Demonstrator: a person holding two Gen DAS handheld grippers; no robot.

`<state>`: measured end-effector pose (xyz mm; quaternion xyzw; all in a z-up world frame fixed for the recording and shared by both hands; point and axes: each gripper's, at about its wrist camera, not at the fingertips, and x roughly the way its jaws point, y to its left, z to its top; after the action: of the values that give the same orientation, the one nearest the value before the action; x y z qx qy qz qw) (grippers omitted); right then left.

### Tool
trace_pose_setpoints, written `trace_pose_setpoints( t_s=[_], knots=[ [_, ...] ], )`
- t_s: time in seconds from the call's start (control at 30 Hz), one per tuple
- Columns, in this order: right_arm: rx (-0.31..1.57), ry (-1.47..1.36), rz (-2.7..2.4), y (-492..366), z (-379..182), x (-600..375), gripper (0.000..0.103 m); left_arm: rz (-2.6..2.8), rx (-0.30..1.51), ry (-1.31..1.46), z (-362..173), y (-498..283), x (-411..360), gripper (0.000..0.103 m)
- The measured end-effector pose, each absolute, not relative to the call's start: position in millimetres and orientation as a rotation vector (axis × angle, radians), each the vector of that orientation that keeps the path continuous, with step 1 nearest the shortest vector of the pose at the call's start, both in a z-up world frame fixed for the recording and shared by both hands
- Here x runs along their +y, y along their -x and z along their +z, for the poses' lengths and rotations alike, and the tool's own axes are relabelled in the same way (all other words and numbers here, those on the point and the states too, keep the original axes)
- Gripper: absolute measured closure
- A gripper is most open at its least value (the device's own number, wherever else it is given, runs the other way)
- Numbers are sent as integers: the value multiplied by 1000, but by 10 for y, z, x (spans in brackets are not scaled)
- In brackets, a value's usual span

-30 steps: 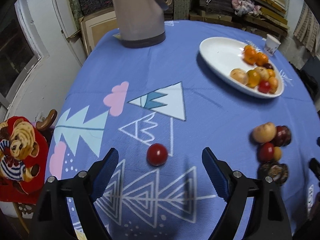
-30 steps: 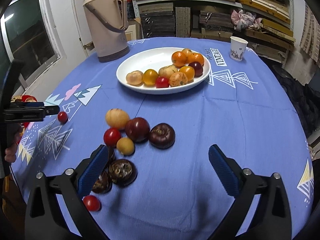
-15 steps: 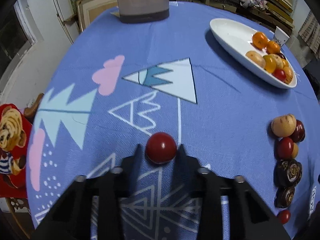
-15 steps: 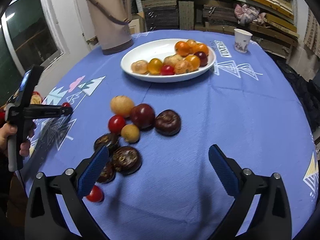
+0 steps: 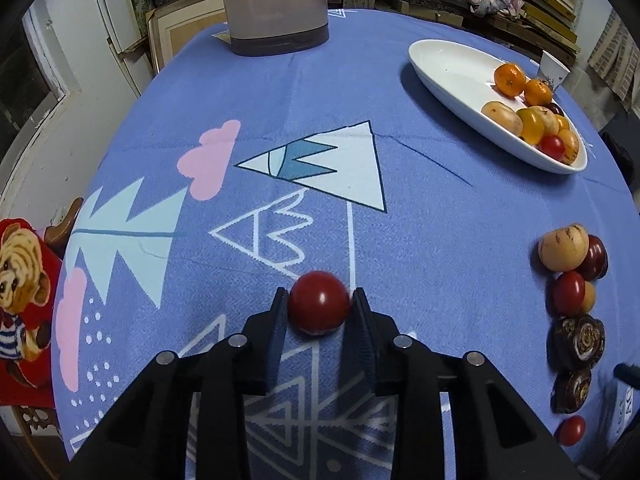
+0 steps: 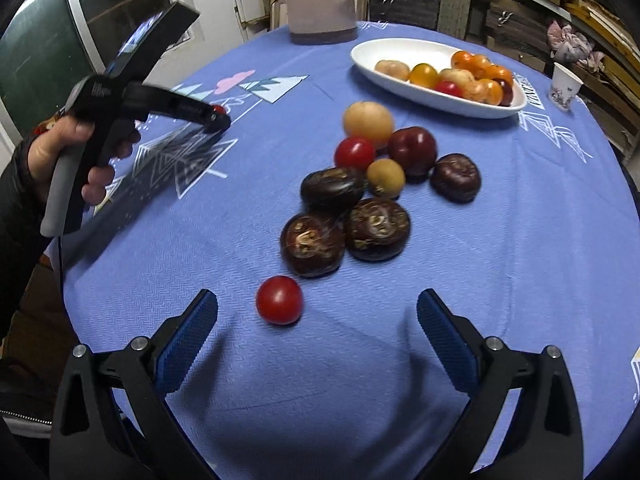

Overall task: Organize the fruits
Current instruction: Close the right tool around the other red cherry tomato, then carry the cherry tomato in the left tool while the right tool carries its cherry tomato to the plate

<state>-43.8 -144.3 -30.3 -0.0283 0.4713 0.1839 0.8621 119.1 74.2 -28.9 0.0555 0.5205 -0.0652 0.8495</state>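
Observation:
My left gripper (image 5: 319, 294) is shut on a small red tomato (image 5: 319, 305), its pads pressing both sides low over the blue tablecloth. The right wrist view shows the same gripper (image 6: 216, 118) at far left, held by a hand (image 6: 60, 148). My right gripper (image 6: 317, 312) stands open above the cloth. Another red tomato (image 6: 279, 299) lies just ahead of its fingers, nearer the left one and untouched. Beyond that sits a cluster of loose fruit (image 6: 377, 228): dark brown, red and tan pieces. A white oval plate (image 6: 472, 111) at the back holds several orange, yellow and red fruits.
A beige thermos (image 6: 322, 0) stands at the table's far edge behind the plate (image 5: 452, 64). A paper cup (image 6: 565, 86) sits at the far right. Shelves of stacked boards line the back wall. A chair with a teddy-bear cushion (image 5: 20, 288) stands at the table's left side.
The left gripper dropped toward the cloth and shut on the red tomato, then held still. The right gripper swung left, bringing the loose fruit and the near red tomato in front of it.

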Motion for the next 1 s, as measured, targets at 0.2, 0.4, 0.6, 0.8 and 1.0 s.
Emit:
trace_pose_setpoints(
  t_s=[0.2,0.4,0.6,0.8,1.0],
  knots=[
    [998,74,373,413,-377,-1356,23,-148,1097,-102,-283,-1240,702,69],
    [1009,105,356,411,-440,-1243,47,-152,1105,-102,-304,-1260,687,65],
    [1018,127,330,405,-424,-1249,78,-160,1110,-90,-314,-1255,697,64],
    [1021,126,323,461,-413,-1313,78,-172,1105,-97,-313,-1228,696,64],
    [1005,103,301,457,-366,-1406,78,-191,1098,-105,-304,-1179,704,73]
  ],
)
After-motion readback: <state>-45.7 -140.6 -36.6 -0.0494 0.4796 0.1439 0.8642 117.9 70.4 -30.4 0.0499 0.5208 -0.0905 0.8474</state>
